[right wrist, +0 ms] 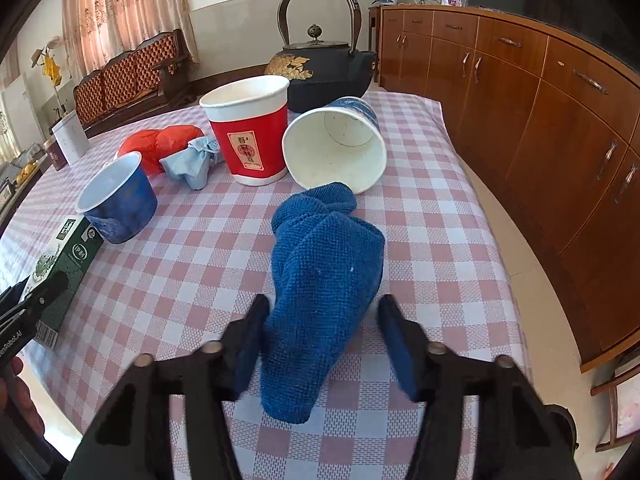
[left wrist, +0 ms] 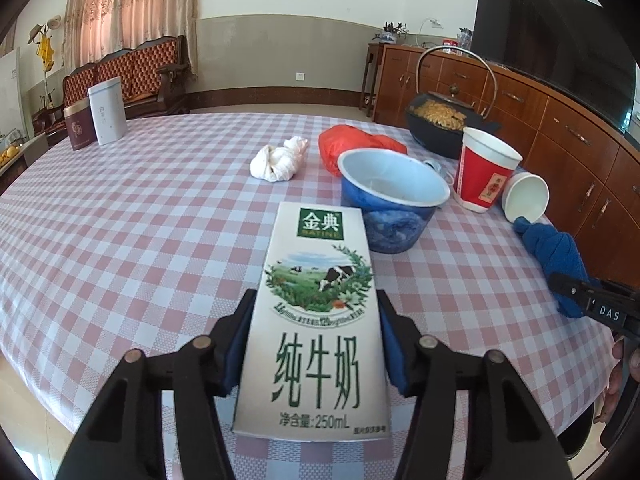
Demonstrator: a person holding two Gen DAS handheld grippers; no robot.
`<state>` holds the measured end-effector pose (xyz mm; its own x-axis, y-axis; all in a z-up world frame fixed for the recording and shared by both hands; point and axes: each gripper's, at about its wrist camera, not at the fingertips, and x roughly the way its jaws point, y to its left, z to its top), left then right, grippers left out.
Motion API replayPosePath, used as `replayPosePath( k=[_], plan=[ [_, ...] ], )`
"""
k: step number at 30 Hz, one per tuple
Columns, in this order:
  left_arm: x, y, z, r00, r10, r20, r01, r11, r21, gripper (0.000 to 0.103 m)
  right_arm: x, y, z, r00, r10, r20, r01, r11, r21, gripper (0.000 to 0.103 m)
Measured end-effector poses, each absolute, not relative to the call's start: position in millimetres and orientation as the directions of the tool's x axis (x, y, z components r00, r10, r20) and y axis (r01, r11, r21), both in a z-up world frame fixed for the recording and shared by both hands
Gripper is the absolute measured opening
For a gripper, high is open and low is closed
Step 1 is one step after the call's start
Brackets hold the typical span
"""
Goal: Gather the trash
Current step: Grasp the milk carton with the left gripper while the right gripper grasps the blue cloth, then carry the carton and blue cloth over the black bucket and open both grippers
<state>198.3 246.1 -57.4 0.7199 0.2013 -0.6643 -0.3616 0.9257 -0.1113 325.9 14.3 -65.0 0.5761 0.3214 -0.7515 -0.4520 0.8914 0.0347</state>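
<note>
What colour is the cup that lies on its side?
Tipped cup: blue outside, white inside; right wrist view shows it best.

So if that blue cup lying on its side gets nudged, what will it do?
The tipped paper cup looks empty and thin-walled, so probably light and easily crushed. Lying on its round side, it may roll in a curve, though the blue towel at its rim could stop it.

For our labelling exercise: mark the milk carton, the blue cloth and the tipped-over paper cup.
milk carton [left wrist: 320, 320], left wrist view, printed front face.
blue cloth [right wrist: 324, 280], right wrist view, middle of bundle.
tipped-over paper cup [right wrist: 336, 148], right wrist view, white inside.
</note>
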Motion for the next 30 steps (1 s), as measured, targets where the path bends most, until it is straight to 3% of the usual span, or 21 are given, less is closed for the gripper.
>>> replayPosePath(
  k=[1,4,30],
  plan=[
    [196,247,-57,0.726,0.199,-0.659,-0.363,0.924,-0.121,0.057,325,14,-64,0.573,0.331,-0.750,-0.459,0.887,0.041,0.027],
    [191,246,-51,0.741,0.207,-0.639,-0.360,0.925,-0.118,0.056,322,9,-62,0.567,0.355,-0.743,-0.466,0.882,0.067,0.021],
    [160,140,-30,0.795,0.080,-0.602,-0.164,0.983,-0.087,0.056,220,-72,-19,0.741,0.346,-0.575,-0.437,0.899,-0.023,0.016]
  ],
)
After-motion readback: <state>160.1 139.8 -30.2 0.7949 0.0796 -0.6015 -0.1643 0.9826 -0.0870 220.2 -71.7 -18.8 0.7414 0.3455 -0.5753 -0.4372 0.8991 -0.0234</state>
